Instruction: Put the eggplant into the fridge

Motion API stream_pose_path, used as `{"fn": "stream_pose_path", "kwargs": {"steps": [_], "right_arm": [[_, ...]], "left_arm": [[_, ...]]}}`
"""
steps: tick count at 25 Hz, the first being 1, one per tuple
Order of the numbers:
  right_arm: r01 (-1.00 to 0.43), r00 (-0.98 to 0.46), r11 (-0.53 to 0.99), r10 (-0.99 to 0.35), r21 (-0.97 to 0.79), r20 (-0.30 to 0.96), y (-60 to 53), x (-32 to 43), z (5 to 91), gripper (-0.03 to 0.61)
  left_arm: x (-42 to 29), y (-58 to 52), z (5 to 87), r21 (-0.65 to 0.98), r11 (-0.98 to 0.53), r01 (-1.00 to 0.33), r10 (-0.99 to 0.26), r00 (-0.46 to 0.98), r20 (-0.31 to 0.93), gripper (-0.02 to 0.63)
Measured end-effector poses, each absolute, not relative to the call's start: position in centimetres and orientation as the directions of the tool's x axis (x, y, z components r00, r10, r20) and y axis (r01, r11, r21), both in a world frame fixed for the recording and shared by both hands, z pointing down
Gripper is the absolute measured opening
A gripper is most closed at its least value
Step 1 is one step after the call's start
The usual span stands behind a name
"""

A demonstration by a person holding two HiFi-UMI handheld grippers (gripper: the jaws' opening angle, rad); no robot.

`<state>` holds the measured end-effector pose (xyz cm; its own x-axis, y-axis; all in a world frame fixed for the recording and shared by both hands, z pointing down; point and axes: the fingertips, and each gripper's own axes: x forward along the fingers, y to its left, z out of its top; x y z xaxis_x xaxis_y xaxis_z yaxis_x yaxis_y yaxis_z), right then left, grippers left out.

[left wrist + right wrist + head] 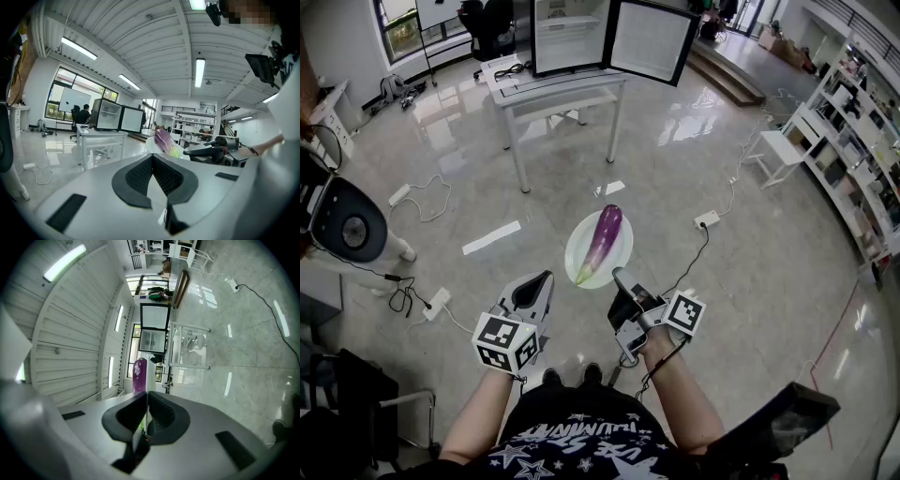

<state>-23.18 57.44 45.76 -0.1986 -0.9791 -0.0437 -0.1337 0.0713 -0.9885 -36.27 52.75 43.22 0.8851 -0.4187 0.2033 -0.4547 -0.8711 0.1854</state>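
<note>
A purple eggplant [606, 240] with a green stem lies on a white plate [621, 254] held in the air above the floor. My right gripper [619, 275] is shut on the plate's near rim; in the right gripper view the plate [144, 376] shows edge-on between the jaws, with the eggplant [139, 374] beyond. My left gripper [546, 279] hangs left of the plate, shut and holding nothing. From the left gripper [152, 157] the eggplant [164, 140] is up to the right. The fridge [570, 36] stands on a white table [561, 92] far ahead, its door [652, 39] swung open.
Cables and power strips [437, 302] trail over the glossy floor, another strip [706, 220] to the right. A white round machine [349, 225] stands at left. Shelves [861, 141] and a white chair [780, 148] line the right side.
</note>
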Motion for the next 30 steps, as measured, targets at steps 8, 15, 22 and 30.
{"fn": "stream_pose_path", "kwargs": {"steps": [8, 15, 22, 30], "right_arm": [[-0.135, -0.221, 0.076, -0.974, -0.988, -0.044, 57.9, -24.4, 45.5, 0.020], [-0.125, -0.235, 0.079, -0.971, -0.989, -0.048, 58.5, -24.8, 45.5, 0.020], [-0.127, -0.245, 0.074, -0.969, -0.989, -0.041, 58.1, -24.3, 45.9, 0.020], [-0.149, -0.256, 0.097, -0.965, -0.984, -0.057, 57.2, -24.3, 44.9, 0.020]], "left_arm": [[-37.2, 53.2, 42.8, 0.186, -0.862, -0.471, -0.436, 0.877, 0.203, 0.008], [-37.4, 54.2, 43.2, 0.186, -0.860, -0.475, -0.436, 0.874, 0.213, 0.009], [-36.6, 53.8, 43.3, 0.180, -0.863, -0.472, -0.433, 0.874, 0.220, 0.008], [-36.6, 53.1, 43.3, 0.181, -0.863, -0.472, -0.432, 0.874, 0.221, 0.008]]}}
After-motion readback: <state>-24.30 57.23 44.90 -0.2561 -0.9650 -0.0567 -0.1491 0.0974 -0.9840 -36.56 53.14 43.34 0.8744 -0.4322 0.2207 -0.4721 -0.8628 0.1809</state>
